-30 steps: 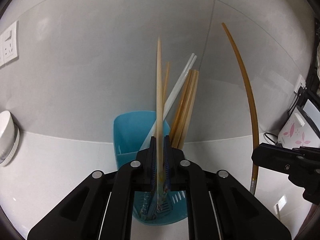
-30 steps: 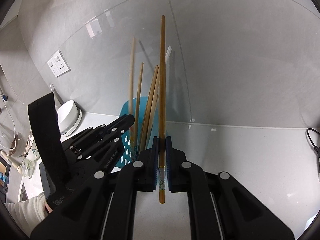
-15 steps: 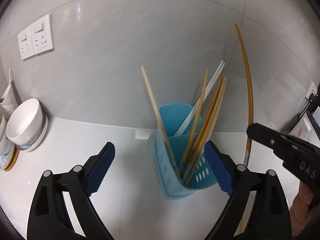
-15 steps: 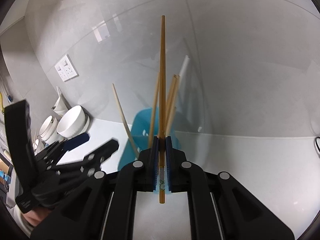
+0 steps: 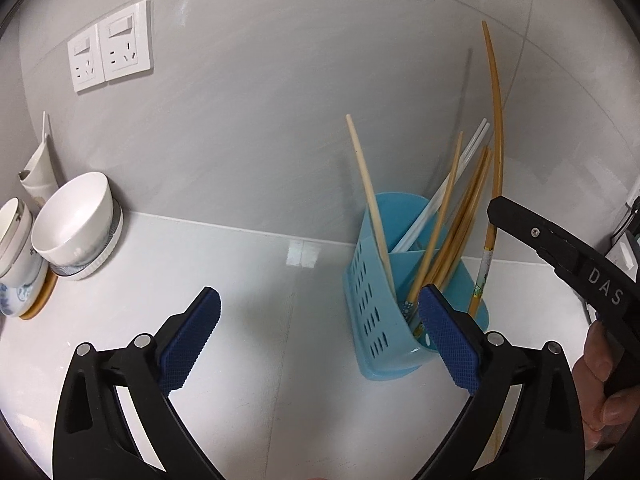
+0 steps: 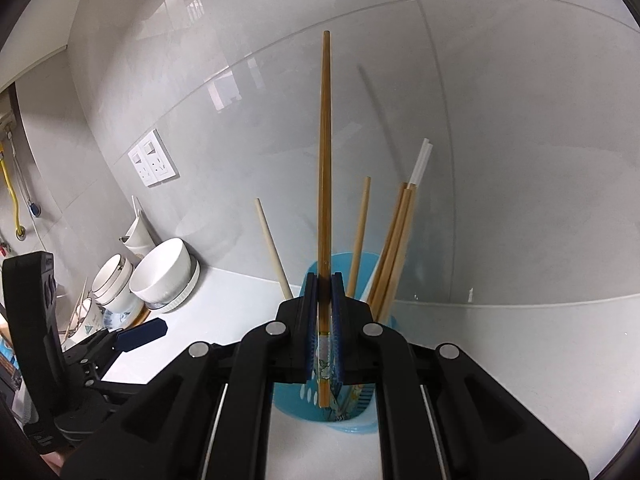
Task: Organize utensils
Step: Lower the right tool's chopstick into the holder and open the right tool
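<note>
I saw a white worktop under grey wall tiles. My left gripper had just spread empty, lower frame; right gripper pinched a chopstick before the blue holder.

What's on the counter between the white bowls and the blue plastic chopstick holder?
Nothing: in the left wrist view the white counter is bare between the white bowls and the blue plastic chopstick holder.
</note>
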Demonstrator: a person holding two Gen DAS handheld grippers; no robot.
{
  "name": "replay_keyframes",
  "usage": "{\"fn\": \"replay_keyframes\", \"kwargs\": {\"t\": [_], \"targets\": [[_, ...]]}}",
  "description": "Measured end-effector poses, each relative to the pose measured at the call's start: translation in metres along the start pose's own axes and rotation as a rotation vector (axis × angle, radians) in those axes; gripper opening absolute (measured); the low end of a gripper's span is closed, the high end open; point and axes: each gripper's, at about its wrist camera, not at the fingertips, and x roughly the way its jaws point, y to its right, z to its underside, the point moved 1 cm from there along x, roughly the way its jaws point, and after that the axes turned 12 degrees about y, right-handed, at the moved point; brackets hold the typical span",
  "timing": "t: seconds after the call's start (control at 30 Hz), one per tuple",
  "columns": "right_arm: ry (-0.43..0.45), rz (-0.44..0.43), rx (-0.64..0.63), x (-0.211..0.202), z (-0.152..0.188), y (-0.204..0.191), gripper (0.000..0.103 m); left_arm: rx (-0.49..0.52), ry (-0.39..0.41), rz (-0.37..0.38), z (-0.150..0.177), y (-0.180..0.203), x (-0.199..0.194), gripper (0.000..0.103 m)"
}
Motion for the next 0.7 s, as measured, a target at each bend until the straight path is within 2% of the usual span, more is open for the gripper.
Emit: {"fn": "replay_keyframes", "kwargs": {"t": [0.3,0.7], "targets": [[-0.053,0.034,-0.029,0.022,0.022,0.0,0.006,-0.006,-0.023,-0.01,0.007,-0.007,0.009,0.097],[-0.113,0.08,-0.091,0.024,0.038,-0.002,0.009,0.009,-0.048,-0.014,0.012,-0.011,0.016,0.097]]}}
